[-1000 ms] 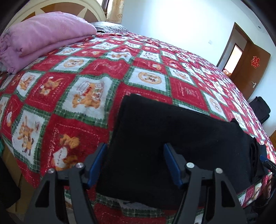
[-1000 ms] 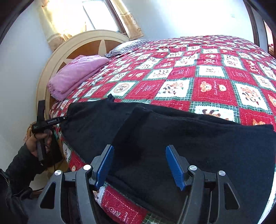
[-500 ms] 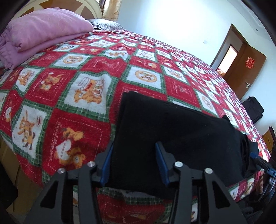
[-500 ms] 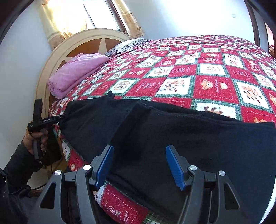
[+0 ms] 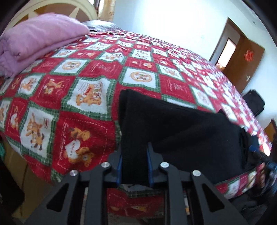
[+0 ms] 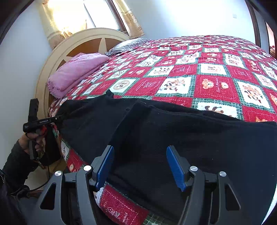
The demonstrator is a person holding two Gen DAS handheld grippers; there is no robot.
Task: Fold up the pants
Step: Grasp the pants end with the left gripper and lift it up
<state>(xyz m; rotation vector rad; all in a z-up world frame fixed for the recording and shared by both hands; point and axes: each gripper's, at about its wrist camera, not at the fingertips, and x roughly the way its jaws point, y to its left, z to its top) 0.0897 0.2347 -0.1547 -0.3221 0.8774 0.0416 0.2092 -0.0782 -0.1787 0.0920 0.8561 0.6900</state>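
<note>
Left tool (image 5: 134,165) jaws just closed onto black pants (image 5: 173,135) edge — right tool (image 6: 140,166) held wide — grasp step, fold-over lift needed next.

Each camera sits on a gripper and looks forward and down along its two fingers. The left one is low and very close to the bed's edge, facing across the red quilt (image 5: 97,110) toward the brown door (image 5: 245,58). The right one looks toward the headboard (image 6: 57,57) and window (image 6: 102,13). Both see the black pants (image 5: 181,131) and the pink blanket (image 6: 76,72).
</note>
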